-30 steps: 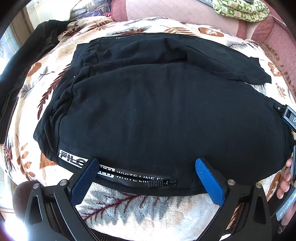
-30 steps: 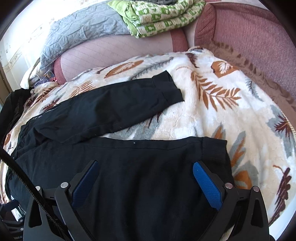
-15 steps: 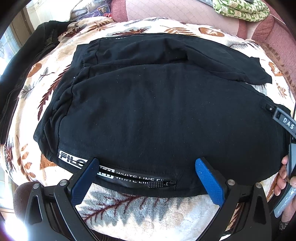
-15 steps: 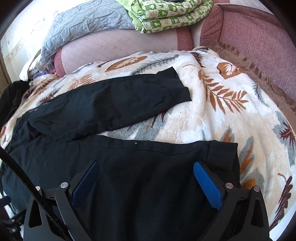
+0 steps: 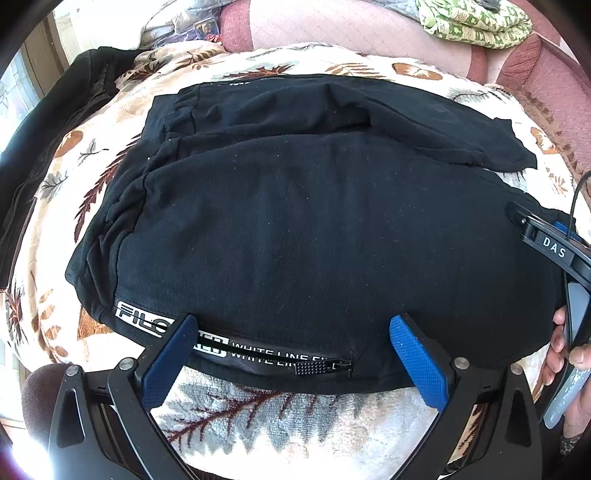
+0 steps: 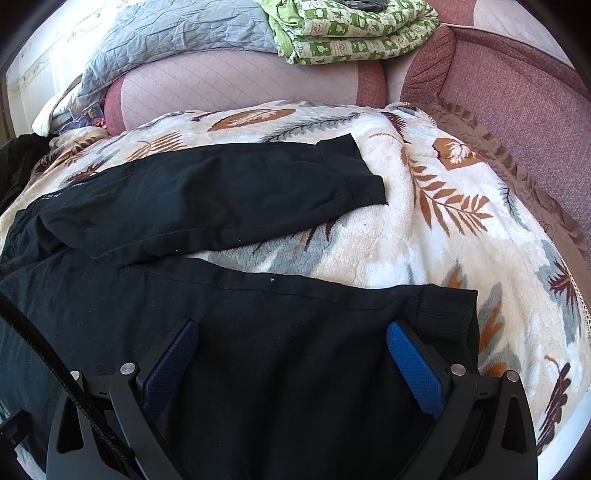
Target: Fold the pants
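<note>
Black pants [image 5: 314, 229] lie spread flat on a leaf-patterned blanket [image 5: 258, 413], waistband to the left, both legs running right. A white logo strip and a zip pocket [image 5: 321, 366] sit at the near edge. My left gripper [image 5: 291, 332] is open just above that near edge by the hip. My right gripper [image 6: 291, 332] is open over the near leg [image 6: 277, 354], close to its ribbed cuff [image 6: 447, 314]. The far leg [image 6: 207, 195] lies apart, angled away. The right gripper's body [image 5: 550, 247] shows at the left wrist view's right edge.
A black jacket [image 5: 48, 147] lies at the left of the blanket. A pink bolster [image 6: 236, 85] with a grey quilt [image 6: 166, 37] and a folded green blanket [image 6: 351, 29] sits behind. A pink sofa side [image 6: 517, 92] rises at the right.
My right gripper has moved forward along the near leg toward the cuff, and reaches further into the left wrist view. My left gripper has stayed put.
</note>
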Motion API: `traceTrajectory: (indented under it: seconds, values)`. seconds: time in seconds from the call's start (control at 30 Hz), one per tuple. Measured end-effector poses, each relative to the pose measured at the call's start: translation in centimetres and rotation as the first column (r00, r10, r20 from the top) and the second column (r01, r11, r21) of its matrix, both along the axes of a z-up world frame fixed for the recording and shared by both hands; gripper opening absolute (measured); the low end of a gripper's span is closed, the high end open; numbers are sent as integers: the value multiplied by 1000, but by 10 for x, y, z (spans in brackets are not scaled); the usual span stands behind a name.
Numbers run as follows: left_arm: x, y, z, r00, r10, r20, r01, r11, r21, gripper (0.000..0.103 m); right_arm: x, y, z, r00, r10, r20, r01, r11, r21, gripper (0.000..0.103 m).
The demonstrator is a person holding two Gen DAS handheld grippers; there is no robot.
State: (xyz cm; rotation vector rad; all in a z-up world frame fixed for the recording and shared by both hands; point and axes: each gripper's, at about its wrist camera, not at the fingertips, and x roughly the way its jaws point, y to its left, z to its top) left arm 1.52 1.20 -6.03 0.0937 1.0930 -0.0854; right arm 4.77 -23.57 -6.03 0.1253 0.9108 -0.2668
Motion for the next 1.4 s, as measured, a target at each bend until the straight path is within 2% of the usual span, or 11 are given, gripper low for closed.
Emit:
traceTrajectory:
  seconds: [0.37,0.57,0.77,0.9,0.97,1.07,1.17,1.2,1.27,1.4]
  values:
    - [-10,-2,-2,996,14,85,-14,1000,3,103,-2,2,-1,1000,-6,19,7,1000,-16,103]
    - [-18,1,-3,989,-22,148,23,1000,-7,103,-3,3,-1,1000,-9,19,10,1000,-19,103]
    - [-15,4,-1,991,-53,124,56,998,-17,103,-1,1,0,1000,-13,-1,13,1000,-1,103]
    - [-14,8,3,992,-95,79,98,995,-29,103,5,5,0,999,-3,-46,1,999,-40,103]
    - [-19,17,10,993,-78,87,83,995,-55,103,7,5,0,998,-1,-63,-1,999,-44,103]
    - [-36,34,33,986,-73,147,88,991,-101,103,10,4,1,996,-6,-93,3,999,-36,103]
    - [-51,54,69,967,-85,239,113,988,-103,103,15,0,7,987,5,-162,-6,1000,-11,103]
    - [-53,59,76,963,-90,253,119,988,-101,103,15,-1,12,985,13,-171,-15,1000,-12,100]
    - [-54,71,95,953,-97,286,129,987,-94,103,7,-1,30,990,36,-133,-40,999,-33,97]
    - [-39,95,126,943,-59,328,98,990,-104,103,-18,-11,84,993,105,45,-102,992,-69,98]
